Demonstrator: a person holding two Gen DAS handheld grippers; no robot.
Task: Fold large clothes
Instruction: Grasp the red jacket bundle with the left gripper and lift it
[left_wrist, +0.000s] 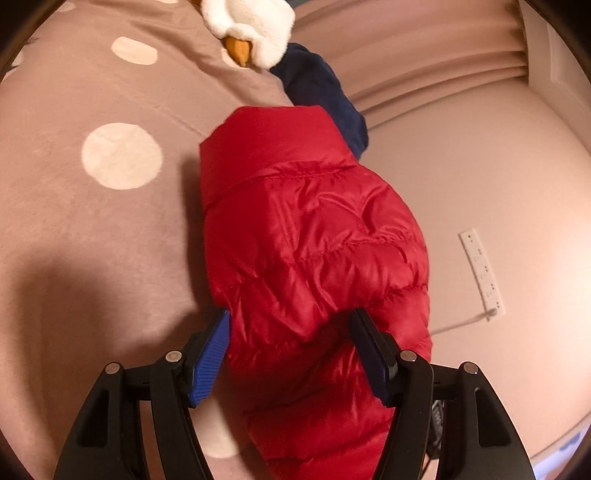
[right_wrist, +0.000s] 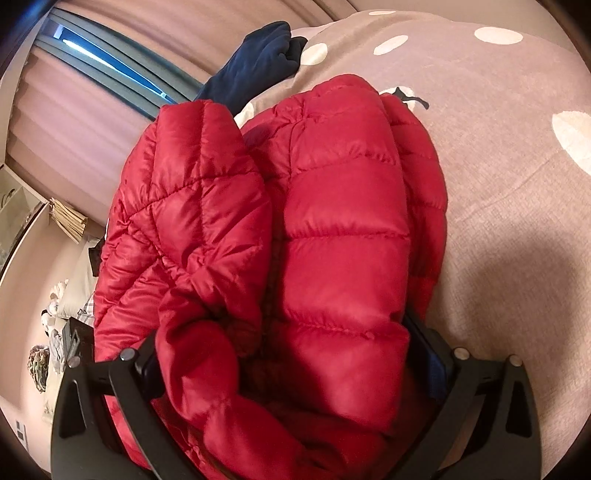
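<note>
The left gripper (left_wrist: 291, 328) has its blue-padded fingers (left_wrist: 210, 354) spread around a bundle of the red quilted puffer jacket (left_wrist: 306, 229), pads touching its sides. The right gripper (right_wrist: 291, 354) seems clamped on bunched jacket folds (right_wrist: 332, 240), though fabric hides its fingertips. The jacket lies on a mauve blanket with cream dots (left_wrist: 92, 221), beside a navy fleece garment (left_wrist: 321, 88).

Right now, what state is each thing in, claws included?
Red quilted puffer jacket: bunched and folded over on the bed, between both claws.
Left claw: pads against the jacket's sides, gripping a thick bundle.
Right claw: jaws wide, packed with jacket.
Navy fleece garment: lying crumpled, unfolded.
White plush toy: lying on the dotted blanket.
</note>
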